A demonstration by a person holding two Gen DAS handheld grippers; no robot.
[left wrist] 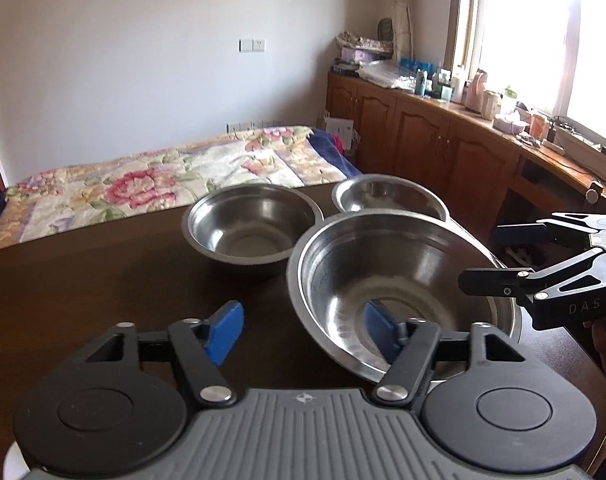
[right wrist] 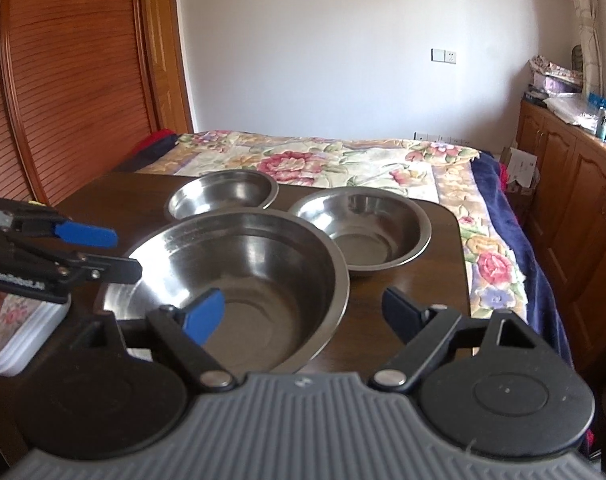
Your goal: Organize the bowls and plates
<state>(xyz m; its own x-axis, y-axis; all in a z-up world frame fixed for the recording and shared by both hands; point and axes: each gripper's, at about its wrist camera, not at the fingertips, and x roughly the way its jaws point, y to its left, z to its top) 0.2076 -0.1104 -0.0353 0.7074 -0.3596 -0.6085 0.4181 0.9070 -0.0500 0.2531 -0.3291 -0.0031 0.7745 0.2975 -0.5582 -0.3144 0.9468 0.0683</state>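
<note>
Three steel bowls stand on a dark wooden table [left wrist: 103, 280]. The large bowl [left wrist: 399, 292] [right wrist: 243, 280] is nearest. A smaller bowl [left wrist: 251, 228] [right wrist: 223, 196] sits behind it to the left, and another [left wrist: 387, 196] [right wrist: 363, 232] behind it to the right. My left gripper [left wrist: 303, 332] [right wrist: 103, 252] is open, with one blue pad inside the large bowl's left rim and one outside. My right gripper [right wrist: 303, 314] [left wrist: 499, 258] is open too and straddles the bowl's right rim. Neither touches metal that I can see.
A stack of white floral dishes [right wrist: 23, 332] lies at the table's left front, under the left gripper. A flat steel rim [right wrist: 113, 300] shows beneath the large bowl. A floral bed [right wrist: 343, 160] runs behind the table, with wooden cabinets [left wrist: 423, 136] to the right.
</note>
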